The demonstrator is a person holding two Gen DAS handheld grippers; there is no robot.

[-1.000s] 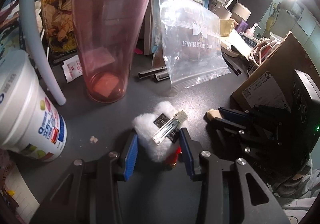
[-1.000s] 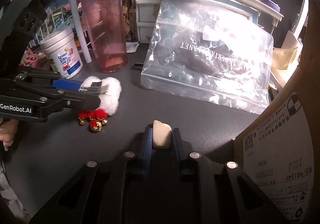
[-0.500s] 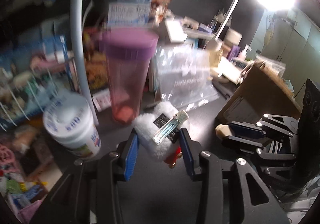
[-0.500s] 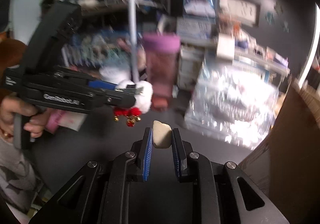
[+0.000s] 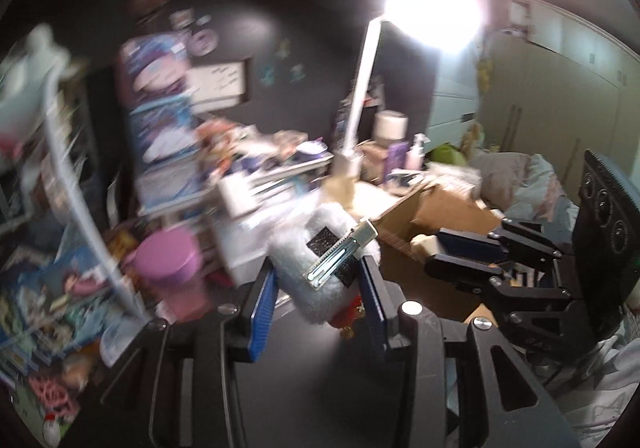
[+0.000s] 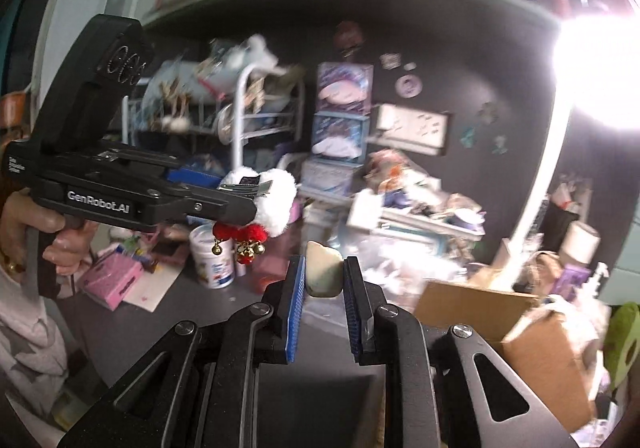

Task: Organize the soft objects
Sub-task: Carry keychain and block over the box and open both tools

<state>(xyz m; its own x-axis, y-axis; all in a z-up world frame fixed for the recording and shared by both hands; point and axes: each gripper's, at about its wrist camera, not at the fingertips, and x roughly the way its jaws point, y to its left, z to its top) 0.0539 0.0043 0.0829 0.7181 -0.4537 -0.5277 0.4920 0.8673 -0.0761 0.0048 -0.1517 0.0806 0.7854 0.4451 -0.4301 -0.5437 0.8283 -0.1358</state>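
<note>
Both grippers are matte black plastic with open triangular cut-outs in their arms, silver round screws at the pivots, and blue ribbed pads lining the fingers. The left gripper carries white "GenRobot.AI" lettering on its side and a boxy black housing above. The right gripper matches it. The person's hand wears a pale sleeve with faint star shapes.

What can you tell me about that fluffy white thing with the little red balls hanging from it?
The fluffy white hair clip is a plush, fur-like puff with a silver metal clip fixed across a dark patch on its upper side. Red pom-poms with small gold bells dangle beneath it. It is held in the air, above the dark desk, squeezed between the blue pads of the left gripper, which touch its two sides. The clip points up and to the right, toward the right gripper. Nothing else touches it.
</note>
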